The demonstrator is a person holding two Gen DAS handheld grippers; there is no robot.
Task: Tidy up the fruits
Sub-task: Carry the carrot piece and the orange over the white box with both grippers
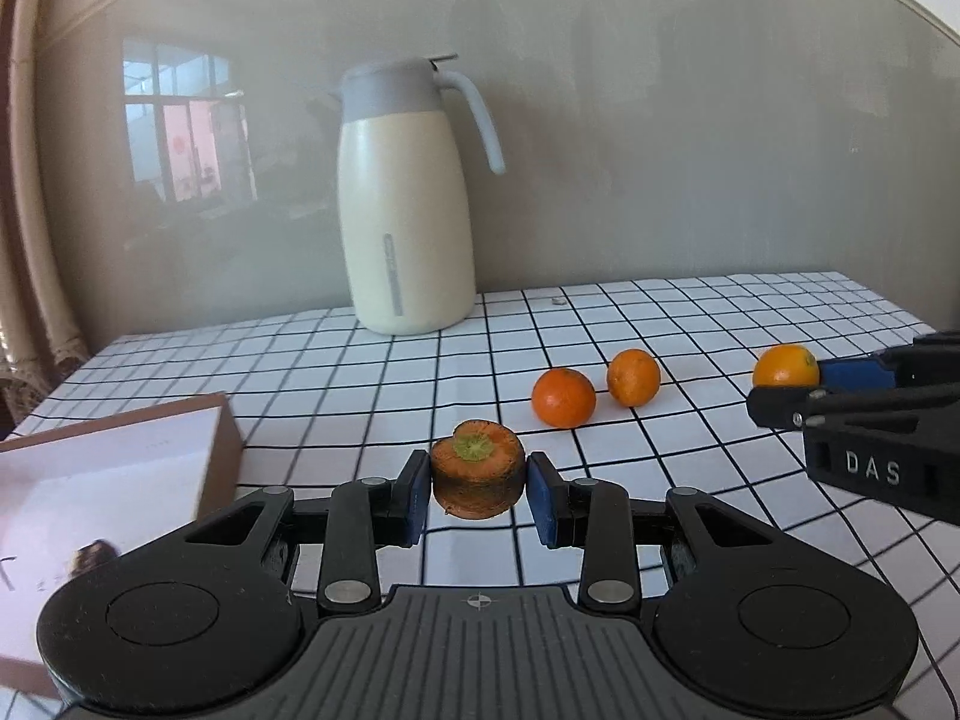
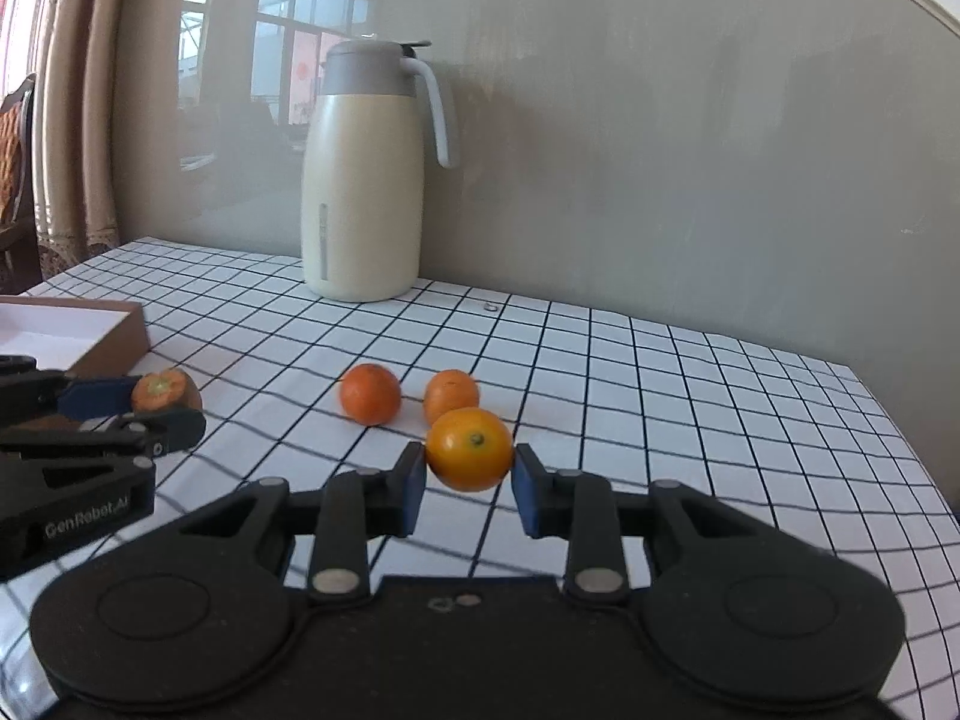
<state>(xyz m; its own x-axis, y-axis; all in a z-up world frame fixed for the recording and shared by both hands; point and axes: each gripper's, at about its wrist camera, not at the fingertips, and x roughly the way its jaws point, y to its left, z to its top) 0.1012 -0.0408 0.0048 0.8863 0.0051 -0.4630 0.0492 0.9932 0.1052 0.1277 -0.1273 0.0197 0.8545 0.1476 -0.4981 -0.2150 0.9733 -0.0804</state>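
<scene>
Looking along the left gripper (image 1: 478, 495), its blue-padded jaws stand narrow, clamped on a short orange carrot stub with a green-centred cut top (image 1: 477, 476), held clear above the white tablecloth with a black grid (image 1: 690, 324). A brown-sided cardboard box with a white inside (image 1: 114, 462) sits at the left, its near corner just beside the left finger. Two round orange tangerines (image 1: 564, 397) (image 1: 633, 377) lie touching the cloth, just beside each other, in the open middle. A tall cream thermos jug with a grey lid and handle (image 1: 405, 204) stands at the far edge against the grey wall. At the right edge the right gripper (image 1: 786, 393) grips a yellow-orange citrus fruit (image 1: 785, 365).

From the right wrist view, the right gripper (image 2: 470, 483) is closed narrow on the citrus fruit (image 2: 470, 449), lifted just in front of the two tangerines (image 2: 370, 393) (image 2: 450, 393). Bare cloth runs free to the right edge of the table (image 2: 870, 420). The left gripper (image 2: 165, 414) holds the carrot stub (image 2: 162, 391) near the box (image 2: 114, 342). The jug (image 2: 363, 192) stands well apart at the back.
</scene>
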